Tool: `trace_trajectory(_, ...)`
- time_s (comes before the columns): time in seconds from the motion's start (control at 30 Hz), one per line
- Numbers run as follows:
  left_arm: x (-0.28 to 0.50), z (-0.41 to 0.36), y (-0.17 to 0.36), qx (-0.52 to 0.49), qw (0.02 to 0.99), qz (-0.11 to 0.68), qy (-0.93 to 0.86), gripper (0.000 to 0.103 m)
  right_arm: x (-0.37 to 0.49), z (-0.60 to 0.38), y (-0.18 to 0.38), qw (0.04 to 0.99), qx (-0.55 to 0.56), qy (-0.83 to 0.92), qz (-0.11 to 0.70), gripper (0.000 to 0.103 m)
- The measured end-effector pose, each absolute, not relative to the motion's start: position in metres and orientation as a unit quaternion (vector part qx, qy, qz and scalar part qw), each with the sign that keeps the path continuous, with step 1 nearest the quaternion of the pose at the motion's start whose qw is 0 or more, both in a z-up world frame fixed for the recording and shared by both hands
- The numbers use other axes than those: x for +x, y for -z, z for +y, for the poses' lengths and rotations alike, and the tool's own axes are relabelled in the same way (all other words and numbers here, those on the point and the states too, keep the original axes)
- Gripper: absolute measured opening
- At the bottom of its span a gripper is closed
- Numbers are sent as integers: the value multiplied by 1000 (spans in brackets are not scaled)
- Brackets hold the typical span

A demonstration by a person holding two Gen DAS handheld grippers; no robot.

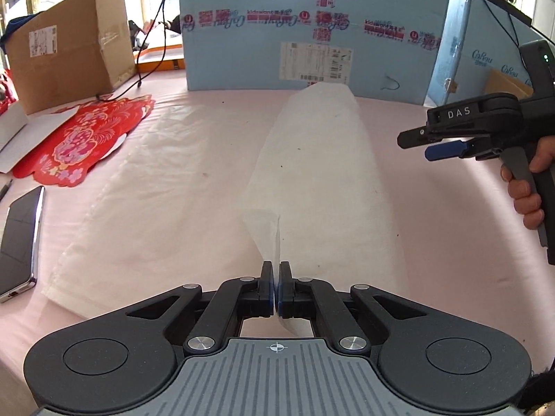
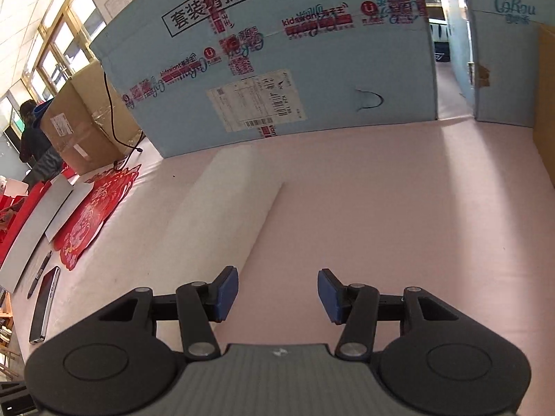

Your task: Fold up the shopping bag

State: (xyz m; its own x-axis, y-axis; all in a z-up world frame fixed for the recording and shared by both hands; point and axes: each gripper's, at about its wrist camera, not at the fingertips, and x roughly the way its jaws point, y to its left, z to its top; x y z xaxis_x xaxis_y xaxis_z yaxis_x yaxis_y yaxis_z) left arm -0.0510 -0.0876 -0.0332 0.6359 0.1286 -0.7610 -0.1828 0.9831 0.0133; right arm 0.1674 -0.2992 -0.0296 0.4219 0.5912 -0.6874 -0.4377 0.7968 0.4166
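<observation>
Left claw (image 1: 276, 270) pinched tight on bag (image 1: 322, 159) at its near edge, thin white plastic lifted between the pads. Rest of bag stretched flat along pink table (image 1: 433, 228) toward blue box (image 1: 312, 27). Right claw (image 2: 278, 291) spread wide, holding nothing, hovering just right of bag (image 2: 222, 215). Off to the left: red paper-cut (image 1: 86, 138), phone (image 1: 19, 242), brown box (image 1: 69, 45).

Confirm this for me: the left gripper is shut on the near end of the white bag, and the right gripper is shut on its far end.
Half right. The left gripper is shut on the white bag, at its near end. The right gripper grips nothing: the right wrist view shows its jaws wide apart over the pink tabletop, beside the bag rather than on it.
</observation>
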Motion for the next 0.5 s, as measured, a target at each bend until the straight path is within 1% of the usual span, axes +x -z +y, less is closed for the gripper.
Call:
trace_trajectory(0.17,-64,-84,38,-19,896,430,-112,3,191,-284,31,837,89,-311,441,57)
trace_trajectory(0.33,-78,-81,25,40,906,385,-173,4,204,-269,37,830,90,-316,451,58)
trace_trajectory(0.4,-80,-76,24,37,904,383,-189,4,205,-263,39,826,89,-320,455,58)
trace_trajectory(0.43,-82,-72,23,30,902,382,-201,2,204,-260,40,825,88,-322,457,58)
trace_trajectory(0.5,-86,-69,18,41,903,366,-221,2,203,-256,40,823,88,-327,457,58)
